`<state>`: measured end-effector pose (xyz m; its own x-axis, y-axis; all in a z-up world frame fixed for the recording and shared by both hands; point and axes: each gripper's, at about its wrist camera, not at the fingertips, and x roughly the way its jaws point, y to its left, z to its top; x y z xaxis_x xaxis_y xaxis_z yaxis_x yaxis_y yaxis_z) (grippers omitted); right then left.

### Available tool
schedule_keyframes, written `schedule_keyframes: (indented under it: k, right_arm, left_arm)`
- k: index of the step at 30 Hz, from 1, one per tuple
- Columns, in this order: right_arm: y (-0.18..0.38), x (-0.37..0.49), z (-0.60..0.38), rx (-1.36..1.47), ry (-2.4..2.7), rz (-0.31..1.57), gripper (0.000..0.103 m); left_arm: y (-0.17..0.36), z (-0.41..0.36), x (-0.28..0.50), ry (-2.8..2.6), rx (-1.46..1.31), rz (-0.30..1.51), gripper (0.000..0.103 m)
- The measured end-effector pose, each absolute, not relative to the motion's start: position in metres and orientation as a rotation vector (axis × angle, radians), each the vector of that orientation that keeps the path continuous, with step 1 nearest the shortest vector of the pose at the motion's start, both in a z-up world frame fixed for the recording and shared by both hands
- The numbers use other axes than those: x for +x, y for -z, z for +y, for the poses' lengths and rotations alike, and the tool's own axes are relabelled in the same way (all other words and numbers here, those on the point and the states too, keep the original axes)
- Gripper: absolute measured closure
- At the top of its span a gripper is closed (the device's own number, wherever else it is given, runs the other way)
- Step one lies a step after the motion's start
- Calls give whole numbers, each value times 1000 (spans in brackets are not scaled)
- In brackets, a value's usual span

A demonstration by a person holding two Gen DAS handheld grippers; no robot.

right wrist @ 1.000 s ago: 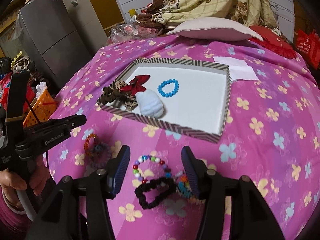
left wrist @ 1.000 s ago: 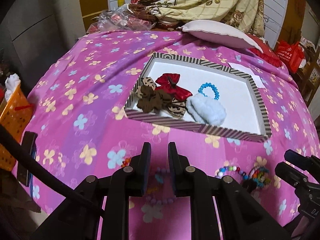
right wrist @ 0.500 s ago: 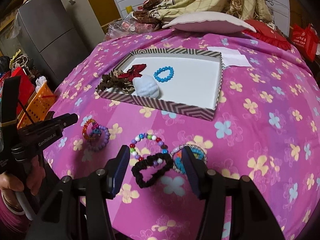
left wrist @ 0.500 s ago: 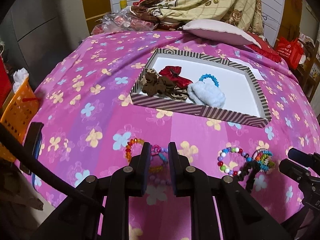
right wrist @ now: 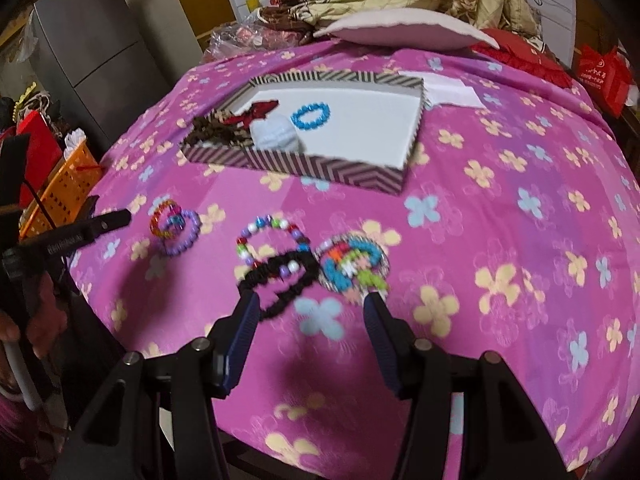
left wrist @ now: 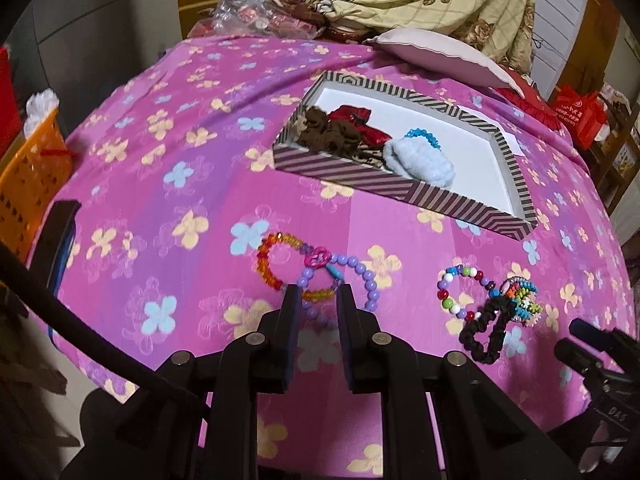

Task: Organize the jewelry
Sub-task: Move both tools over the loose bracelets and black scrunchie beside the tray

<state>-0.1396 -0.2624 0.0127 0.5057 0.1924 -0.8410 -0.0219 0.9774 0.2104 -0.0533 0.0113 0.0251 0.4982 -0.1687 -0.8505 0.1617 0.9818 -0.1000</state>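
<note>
A striped tray (left wrist: 400, 192) on the pink flowered bedspread holds a brown scrunchie (left wrist: 328, 134), a red bow (left wrist: 354, 114), a pale blue fluffy scrunchie (left wrist: 420, 162) and a blue bead bracelet (right wrist: 311, 115). An orange bracelet (left wrist: 266, 268) and a purple bead bracelet (left wrist: 368, 284) lie overlapped near the front edge. My left gripper (left wrist: 318, 294) hovers over them, jaws opening, pressing on nothing. To the right lie a multicolour bead bracelet (right wrist: 268, 228), a black scrunchie (right wrist: 280, 280) and a colourful beaded piece (right wrist: 352, 260). My right gripper (right wrist: 311, 300) stands open just short of these.
An orange basket (left wrist: 28, 176) stands off the bed's left side, and a dark flat object (left wrist: 60, 240) lies at that edge. A pillow (left wrist: 436, 56) and piled blankets fill the far end. White paper (right wrist: 448, 88) lies beyond the tray. A hand (right wrist: 12, 328) holds the left gripper's handle.
Both grippers have drawn back toward the bed's near edge and sunk a little. The tray now looks farther off, and the loose bracelets show ahead of the fingertips.
</note>
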Motion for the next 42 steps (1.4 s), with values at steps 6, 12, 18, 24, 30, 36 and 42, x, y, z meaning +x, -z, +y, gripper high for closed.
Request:
schedule_keyframes:
  k: [6, 12, 18, 24, 30, 36, 42]
  right_arm:
    - [6, -144, -269, 207, -148, 1070, 47]
    - [12, -137, -258, 237, -202, 1074, 53]
    - [23, -120, -244, 255, -214, 1080, 55]
    - [32, -104, -236, 220, -182, 1086, 55]
    - [38, -100, -232, 168, -170, 1076, 55]
    - [38, -105, -227, 70, -170, 1083, 62]
    - [37, -109, -235, 114, -178, 1090, 63]
  left_arm:
    - [-15, 26, -52, 190, -49, 1068, 60]
    - [-3, 42, -46, 173, -99, 1111, 59]
    - [5, 53, -41, 162, -138, 1137, 57]
    - [11, 57, -35, 160, -173, 1157, 53]
    - [15, 56, -31, 165, -173, 1168, 53]
    - [17, 46, -28, 186, -139, 1173, 53]
    - [18, 45, -9, 169, -187, 1190, 53]
